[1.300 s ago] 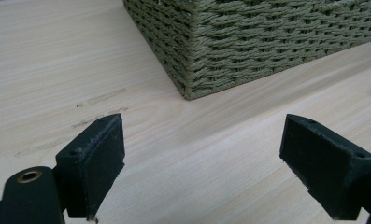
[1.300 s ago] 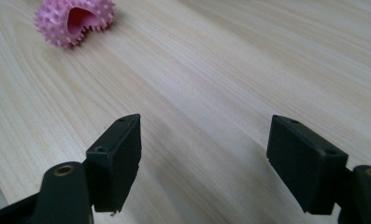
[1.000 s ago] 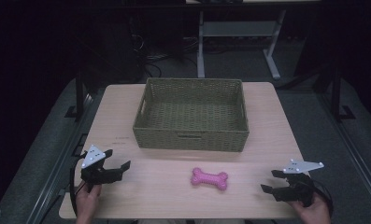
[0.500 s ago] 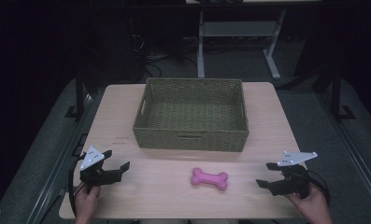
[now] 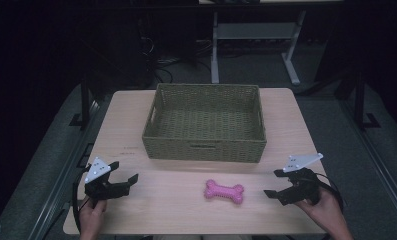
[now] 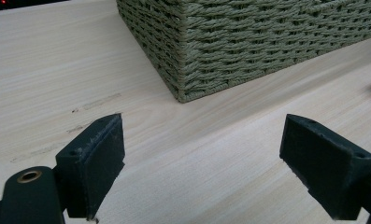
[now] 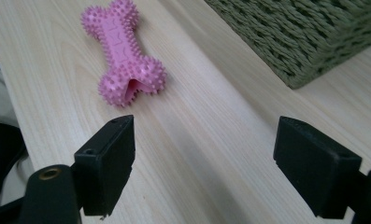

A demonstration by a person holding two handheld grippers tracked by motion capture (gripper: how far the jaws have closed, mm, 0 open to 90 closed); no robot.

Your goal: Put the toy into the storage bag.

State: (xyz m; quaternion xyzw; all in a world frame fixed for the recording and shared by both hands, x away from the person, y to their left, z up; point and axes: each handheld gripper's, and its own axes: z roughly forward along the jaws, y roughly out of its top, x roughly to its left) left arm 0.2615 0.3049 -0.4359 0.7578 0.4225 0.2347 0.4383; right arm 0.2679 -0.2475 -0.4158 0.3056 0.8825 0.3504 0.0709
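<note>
A pink spiky bone toy lies on the wooden table, in front of an empty woven green basket. My right gripper is held just right of the bone, pointing at it. Its jaws have just been opening and now stand wide, with nothing between them. The right gripper view has the bone ahead and left of the open jaws, and the basket corner at the upper right. My left gripper rests open at the front left, aimed at the basket corner, its jaws empty.
The basket takes up the middle and back of the table. Bare wood lies between the two grippers around the bone. The table's front edge runs close under both hands. Dark floor and desk legs lie beyond the far edge.
My right gripper has moved left toward the bone and lifted a little, with its jaws spreading wider. The left gripper and the bone have stayed where they were.
</note>
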